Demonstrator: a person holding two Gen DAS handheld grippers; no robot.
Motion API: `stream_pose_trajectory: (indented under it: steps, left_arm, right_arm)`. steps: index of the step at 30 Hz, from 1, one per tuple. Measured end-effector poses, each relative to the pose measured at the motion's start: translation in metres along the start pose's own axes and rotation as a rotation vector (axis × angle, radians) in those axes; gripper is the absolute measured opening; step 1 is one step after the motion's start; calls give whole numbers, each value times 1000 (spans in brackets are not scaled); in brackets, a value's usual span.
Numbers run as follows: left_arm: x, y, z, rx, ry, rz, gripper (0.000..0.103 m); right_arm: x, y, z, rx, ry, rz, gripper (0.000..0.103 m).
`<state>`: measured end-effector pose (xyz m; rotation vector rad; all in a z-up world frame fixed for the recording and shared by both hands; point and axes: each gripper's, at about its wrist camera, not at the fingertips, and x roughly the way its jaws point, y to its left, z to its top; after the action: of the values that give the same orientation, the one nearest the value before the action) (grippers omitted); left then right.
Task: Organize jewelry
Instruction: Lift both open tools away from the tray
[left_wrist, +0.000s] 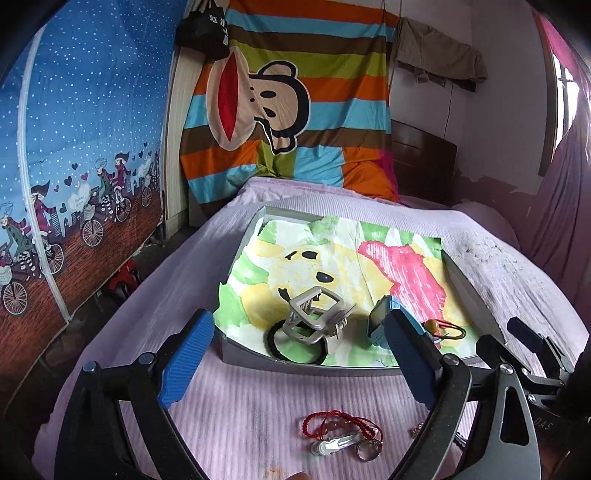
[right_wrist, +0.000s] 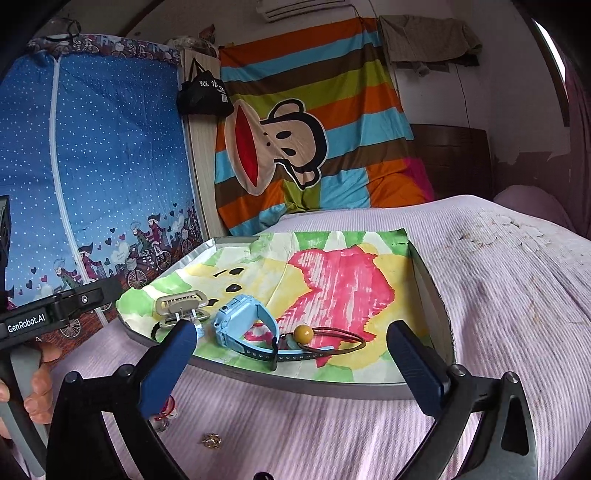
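Bed (right_wrist: 498, 295): lying under a pale pink ribbed cover, carrying everything else.
Tray (right_wrist: 430, 280): sitting flat on the bed, grey-walled, lined with a cloth printed in green, yellow and pink.
Left tool (left_wrist: 295, 352): hovering near the tray's front wall, blue pads spreading wide, nothing between them; a hand (right_wrist: 37, 391) is gripping its handle in the right wrist view.
Right tool (right_wrist: 291, 369): hanging before the tray's front wall, pads standing wide apart, pinching nothing.
Watch (right_wrist: 243, 323): light blue, lying inside the tray near the front, strap trailing to the right.
Hair clip (left_wrist: 317, 317): beige claw, resting in the tray left of the watch, partly over a black ring (left_wrist: 275, 345).
Hair tie (right_wrist: 332, 341): brown loop with a yellow bead, lying in the tray just beside the watch strap.
Red cord (left_wrist: 332, 424): lying on the bed outside the tray, in front of it.
Barrette (left_wrist: 338, 445): silver, touching the red cord.
Ring (left_wrist: 365, 452): lying just beside the barrette.
Gold piece (right_wrist: 211, 440): sitting on the bed; too small to identify.
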<state>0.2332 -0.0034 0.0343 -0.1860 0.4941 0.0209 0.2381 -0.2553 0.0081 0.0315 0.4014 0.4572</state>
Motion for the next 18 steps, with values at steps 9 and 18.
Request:
stream_pose_trajectory:
  steps: [9,18]
  left_arm:
    - [-64,-1,-16,47,-138,29,97]
    - [-104,-6,-35,63,-191,39,101]
  right_arm:
    - [-42,20,-1,-34,-94,14,103]
    - [-76,33,-7,-78,-125,24,103]
